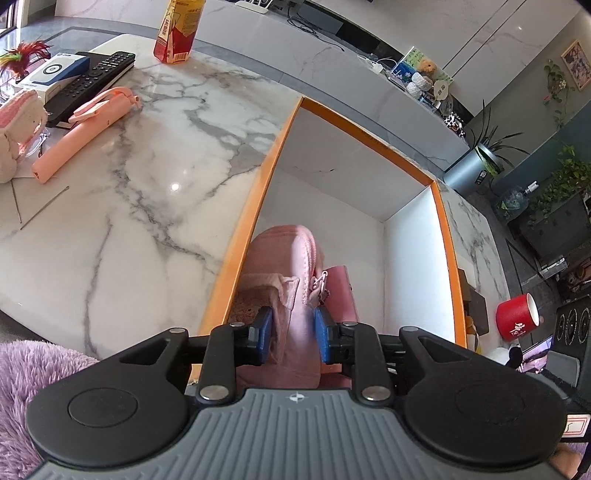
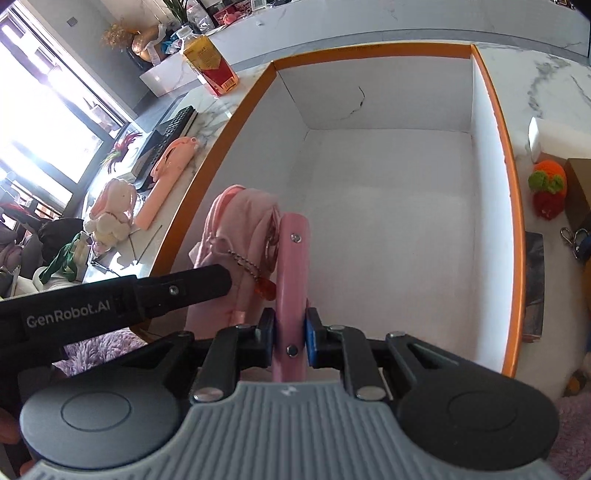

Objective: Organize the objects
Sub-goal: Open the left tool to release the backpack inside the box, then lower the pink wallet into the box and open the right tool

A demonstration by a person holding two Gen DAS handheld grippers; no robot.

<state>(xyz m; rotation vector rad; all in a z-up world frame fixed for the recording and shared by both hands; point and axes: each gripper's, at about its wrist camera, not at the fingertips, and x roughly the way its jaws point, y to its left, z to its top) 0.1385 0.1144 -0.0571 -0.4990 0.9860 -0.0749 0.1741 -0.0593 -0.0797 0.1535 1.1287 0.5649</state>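
1. A pink plush pouch [image 1: 295,266] is seen inside the orange-rimmed white box [image 1: 441,236], against its near left wall.
2. The left gripper [image 1: 293,330] is positioned around the pouch, its blue pads [image 1: 322,332] just beside the fabric; whether they press on it cannot be told.
3. A flat pink bar [image 2: 291,280] is clamped by the right gripper [image 2: 290,341], with its jaws closed on it, just beside the pouch.
4. On the marble table [image 1: 147,177], a pink handheld fan [image 1: 85,129], a remote control [image 1: 96,77] and a drink bottle [image 1: 177,29] are laid out well apart from the box.
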